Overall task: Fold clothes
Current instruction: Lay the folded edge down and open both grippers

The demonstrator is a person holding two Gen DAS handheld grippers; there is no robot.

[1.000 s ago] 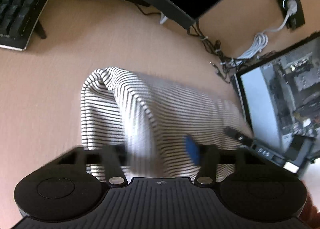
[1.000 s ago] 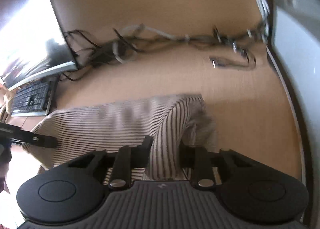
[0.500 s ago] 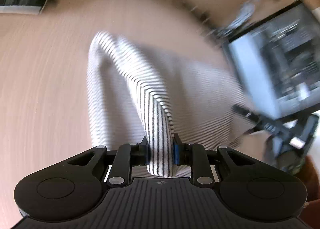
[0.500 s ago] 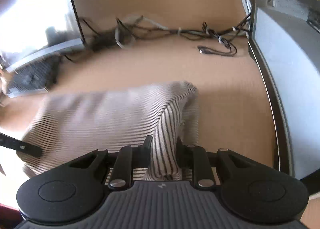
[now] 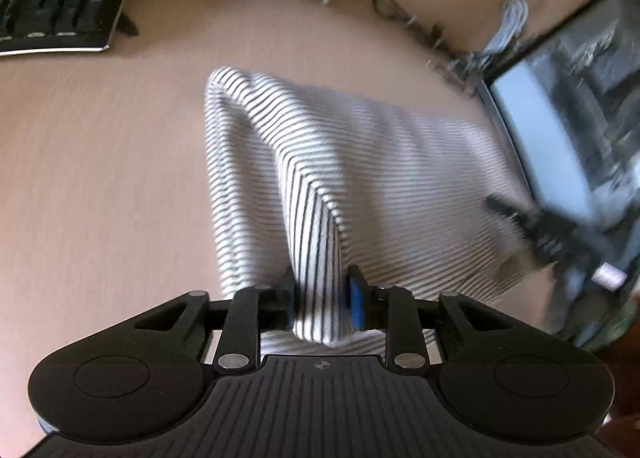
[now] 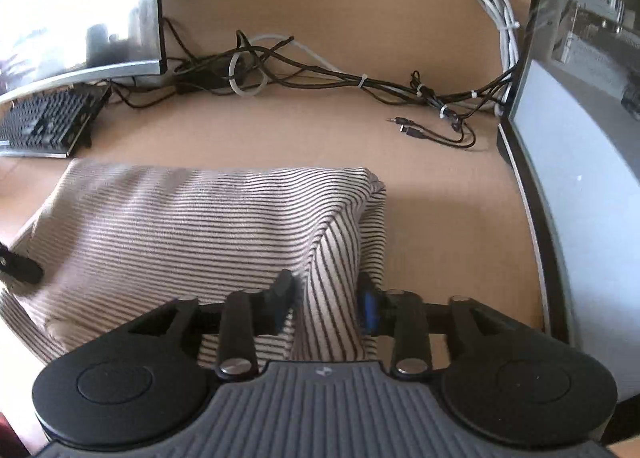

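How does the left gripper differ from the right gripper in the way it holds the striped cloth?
The left gripper pinches the striped cloth at its left near corner; the right gripper pinches the right near corner. The left wrist view is blurred on its right side, while the right wrist view is sharp. Both are shut on a raised ridge of cloth, and each has one blue-padded finger.

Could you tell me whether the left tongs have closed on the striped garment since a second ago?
Yes. The left tongs were open then; now they pinch a fold of the striped garment, lifted off the desk.
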